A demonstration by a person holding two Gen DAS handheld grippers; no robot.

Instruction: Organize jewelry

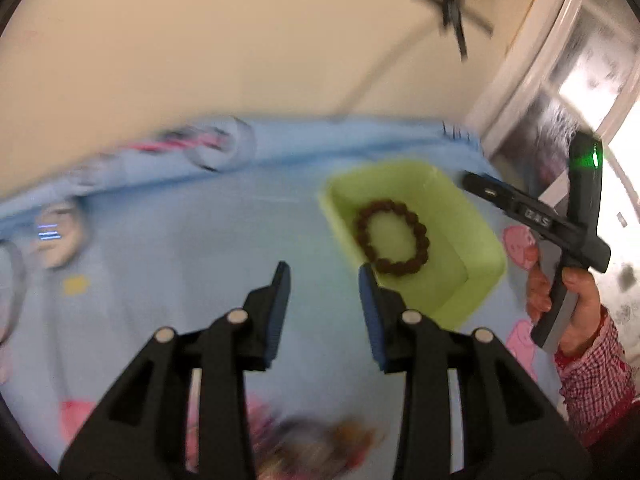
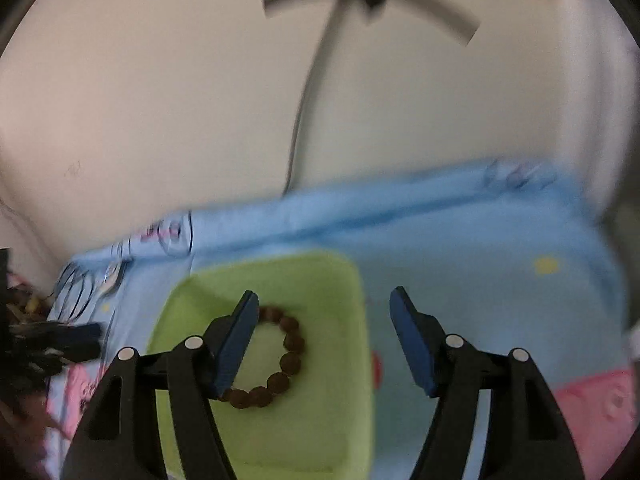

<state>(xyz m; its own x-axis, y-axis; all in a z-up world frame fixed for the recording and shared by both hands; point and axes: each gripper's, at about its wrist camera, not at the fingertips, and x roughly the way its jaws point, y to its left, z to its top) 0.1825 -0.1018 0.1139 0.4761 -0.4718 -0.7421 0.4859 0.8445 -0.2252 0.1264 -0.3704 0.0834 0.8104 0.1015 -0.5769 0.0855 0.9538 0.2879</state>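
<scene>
Left wrist view, nearest first: the left gripper [image 1: 323, 280] hangs above the blue cartoon-print cloth [image 1: 200, 280], its blue-padded fingers [image 1: 280, 312] spread apart with nothing between them. At the very near edge of this view lies a blurred pink and brown patch that cannot be made out. Just beyond the right fingertip sits the green tray [image 1: 476, 248], tilted in the frame, and inside it the brown bead bracelet [image 1: 392, 240] lies flat on the tray floor as a closed loop. To the right of the tray a hand [image 1: 568, 296] in a red checked sleeve [image 1: 592, 376] grips the handle of the other tool, whose black body shows a green light. Farther left on the cloth are smeared round shapes, too blurred to name. At the far edge stands a cream wall [image 1: 200, 40], with a dark cross-shaped stand [image 1: 452, 4] high up and a window frame [image 1: 560, 60] on the right. In the right wrist view, the right gripper [image 2: 322, 300] also has its fingers [image 2: 236, 344] wide apart and empty; the left finger overlaps the tray [image 2: 340, 400] and hides part of the bracelet [image 2: 288, 356], while the right finger is over bare cloth [image 2: 480, 260] beside the tray. Whether the finger touches the beads cannot be told. A pink patch [image 2: 600, 412] shows at the near right.
</scene>
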